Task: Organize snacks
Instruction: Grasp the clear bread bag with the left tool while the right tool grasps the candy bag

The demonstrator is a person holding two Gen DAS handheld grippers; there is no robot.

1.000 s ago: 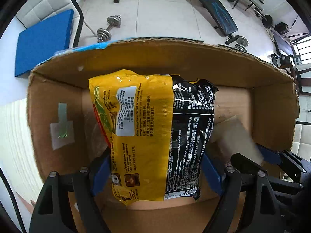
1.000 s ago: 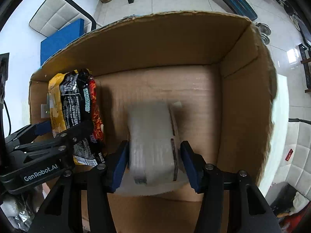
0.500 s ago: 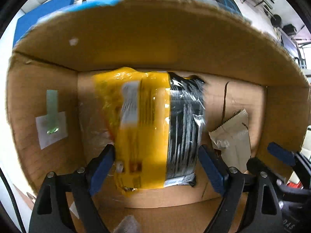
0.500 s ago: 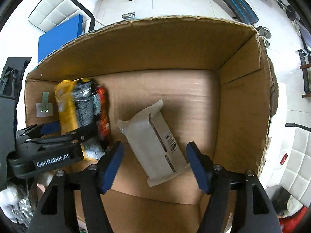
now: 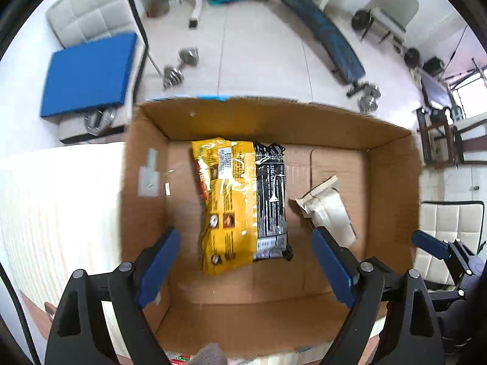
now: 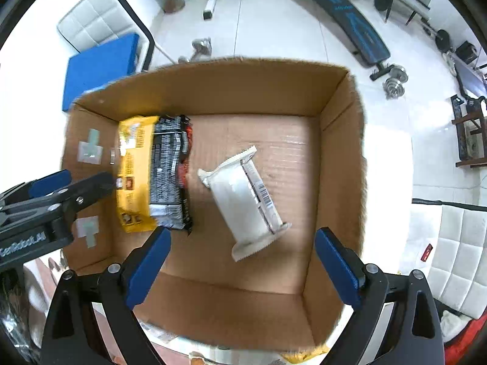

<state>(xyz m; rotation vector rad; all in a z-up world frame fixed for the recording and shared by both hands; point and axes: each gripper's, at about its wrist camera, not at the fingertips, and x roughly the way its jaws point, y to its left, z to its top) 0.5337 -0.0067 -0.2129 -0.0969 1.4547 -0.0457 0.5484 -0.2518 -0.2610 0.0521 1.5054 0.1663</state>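
While I hold both grippers above the cardboard box (image 5: 392, 164), nothing is in either of them. My left gripper (image 5: 243, 269) has its blue fingers (image 5: 156, 266) spread wide apart, and the yellow and black snack bag (image 5: 240, 205) lies flat on the box floor between them, not touched by them. My right gripper (image 6: 240, 266) is spread wide too, and the white snack pack (image 6: 245, 202) lies on the box floor past its blue fingers (image 6: 336, 269), tilted so one crimped end points to the far wall and the other to the near wall. From the right wrist view, the yellow and black snack bag (image 6: 153, 173) sits on the left side of the box (image 6: 341, 158), close to the left wall, and the white pack is just beside it, a little apart. From the left wrist view, the white snack pack (image 5: 327, 210) lies to the right of the bag, partly hidden behind my right-hand finger. The box stands on a pale table (image 5: 57, 210). Past the box, I see a white tiled floor (image 5: 258, 51) with dumbbells (image 5: 179, 67), a dark bench (image 5: 325, 36) and a blue pad (image 5: 88, 70) on a white chair.
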